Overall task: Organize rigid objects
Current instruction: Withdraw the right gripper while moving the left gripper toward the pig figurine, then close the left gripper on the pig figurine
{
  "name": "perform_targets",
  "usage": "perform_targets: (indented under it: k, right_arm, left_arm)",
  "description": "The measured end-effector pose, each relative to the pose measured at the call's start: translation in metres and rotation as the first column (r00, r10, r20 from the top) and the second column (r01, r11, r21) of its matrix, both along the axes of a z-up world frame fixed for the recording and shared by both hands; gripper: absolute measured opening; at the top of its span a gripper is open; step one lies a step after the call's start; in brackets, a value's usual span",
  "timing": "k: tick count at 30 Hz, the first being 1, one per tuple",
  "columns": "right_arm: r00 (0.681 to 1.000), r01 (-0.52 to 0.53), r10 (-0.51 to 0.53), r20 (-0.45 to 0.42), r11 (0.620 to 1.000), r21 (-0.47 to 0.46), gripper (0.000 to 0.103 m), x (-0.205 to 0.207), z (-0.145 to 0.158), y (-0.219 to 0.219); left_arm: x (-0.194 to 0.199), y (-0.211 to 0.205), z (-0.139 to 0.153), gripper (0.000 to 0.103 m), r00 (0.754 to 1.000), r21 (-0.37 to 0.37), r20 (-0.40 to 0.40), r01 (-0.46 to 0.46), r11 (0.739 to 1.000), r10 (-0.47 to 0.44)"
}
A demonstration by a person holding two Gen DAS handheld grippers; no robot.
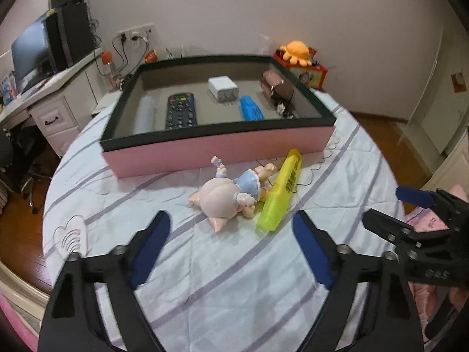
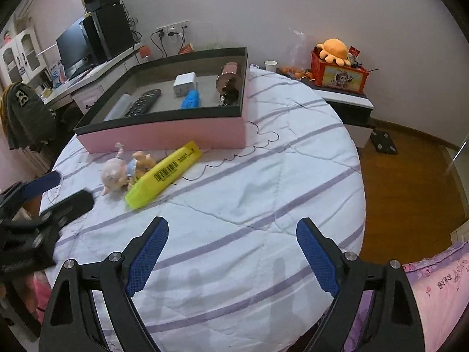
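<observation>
Both pairs of fingers stand spread and empty: the left gripper (image 1: 231, 231) hangs over the striped bedsheet (image 2: 263, 193) just short of the pig figurine (image 1: 225, 193), the right gripper (image 2: 233, 243) near the yellow highlighter (image 2: 164, 174). This looks like the approach to a pick; next, each should straddle its target, close, and lift it into the pink tray (image 1: 222, 146). Figurine and highlighter lie touching, just before the tray's front wall.
</observation>
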State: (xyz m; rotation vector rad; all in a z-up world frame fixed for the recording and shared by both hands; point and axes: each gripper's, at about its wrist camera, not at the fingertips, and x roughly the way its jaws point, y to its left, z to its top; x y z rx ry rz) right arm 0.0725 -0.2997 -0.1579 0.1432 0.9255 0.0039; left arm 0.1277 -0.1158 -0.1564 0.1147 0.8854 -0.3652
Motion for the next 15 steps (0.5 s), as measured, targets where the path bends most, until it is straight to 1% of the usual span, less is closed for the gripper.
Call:
perform_targets:
  k: [2,3,5,6,7,9,12,13,14,15]
  right_arm:
    - [1.000,-0.005,0.005,-0.009,1.000,0.011,0.090,0.002,-0.004,-0.002]
    - [1.000,-0.007,0.008,-0.011,1.000,0.016,0.090,0.003,-0.005,-0.004]
    - [1.000,-0.011,0.012,-0.019,1.000,0.019,0.090,0.007,-0.009,-0.004]
    - [1.000,-0.013,0.013,-0.022,1.000,0.020,0.090,0.009,-0.010,-0.005]
    - [1.000,-0.015,0.015,-0.024,1.000,0.023,0.090,0.010,-0.012,-0.005]
    - [0.999,-0.021,0.022,-0.032,0.999,0.028,0.090,0.014,-0.015,-0.005]
    - [0.999,-0.029,0.030,-0.038,0.999,0.034,0.091,0.020,-0.018,-0.006]
    - [0.999,-0.031,0.032,-0.040,0.999,0.035,0.091,0.022,-0.019,-0.005]
    - [0.999,-0.032,0.033,-0.041,0.999,0.035,0.090,0.023,-0.020,-0.006]
    - [0.998,-0.033,0.035,-0.045,0.999,0.034,0.091,0.024,-0.022,-0.005]
  left_arm:
    - [0.011,-0.003,-0.009,0.076,1.000,0.012,-0.021,-0.014,1.000,0.014]
    - [0.015,-0.003,-0.011,0.071,0.999,0.007,-0.029,-0.020,1.000,0.020]
    - [0.023,-0.004,-0.018,0.071,0.998,0.008,-0.045,-0.036,0.999,0.036]
    - [0.025,-0.005,-0.020,0.067,0.998,0.007,-0.050,-0.036,0.999,0.036]
    - [0.027,-0.005,-0.021,0.060,0.998,-0.003,-0.050,-0.036,0.999,0.036]
    - [0.033,-0.005,-0.027,0.052,0.997,-0.011,-0.074,-0.032,0.999,0.031]
    - [0.036,-0.003,-0.029,0.051,0.997,-0.024,-0.066,-0.031,0.999,0.029]
    - [0.037,-0.001,-0.029,0.049,0.997,-0.036,-0.069,-0.032,0.999,0.030]
    - [0.036,0.001,-0.028,0.046,0.997,-0.045,-0.065,-0.041,0.998,0.038]
    - [0.036,0.003,-0.027,0.045,0.997,-0.042,-0.063,-0.039,0.998,0.036]
